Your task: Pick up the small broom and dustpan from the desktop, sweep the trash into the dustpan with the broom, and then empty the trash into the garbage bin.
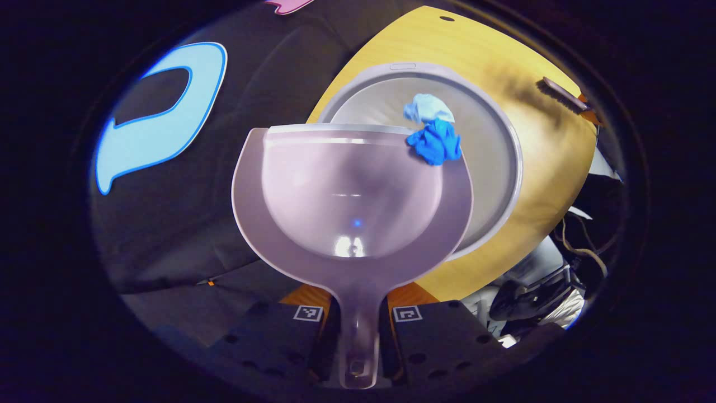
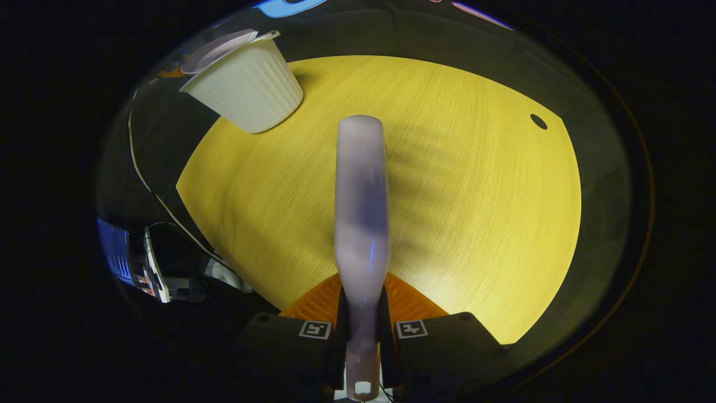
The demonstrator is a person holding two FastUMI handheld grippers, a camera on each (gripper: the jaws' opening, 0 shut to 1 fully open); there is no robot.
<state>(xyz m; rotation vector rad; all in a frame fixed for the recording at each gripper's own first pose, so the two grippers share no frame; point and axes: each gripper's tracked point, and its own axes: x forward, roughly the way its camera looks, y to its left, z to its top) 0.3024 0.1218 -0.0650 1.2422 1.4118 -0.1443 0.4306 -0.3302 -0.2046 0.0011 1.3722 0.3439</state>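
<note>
Dustpan (image 1: pixel 352 196) handle between left gripper (image 1: pixel 358 324) fingers, over garbage bin (image 1: pixel 492 145).

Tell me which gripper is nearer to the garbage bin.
Left. The left gripper holds the dustpan right above the garbage bin; the right gripper, holding the broom, is farther away.

**No readable text; only square coded markers are seen**

No words, brands or numbers can be read on any object. In the left gripper view, two square black-and-white coded markers (image 1: pixel 309 313) are carried on the left claw (image 1: pixel 358 358), at about 7 and 5 o'clock of the dustpan (image 1: pixel 352 196) handle. In the right gripper view, a matching pair of markers (image 2: pixel 315 329) is borne by the right claw (image 2: pixel 362 358), at either side of the broom (image 2: pixel 362 207) handle. A lit screen (image 2: pixel 120 254) is seen at 9 o'clock, too small to be made out.
</note>
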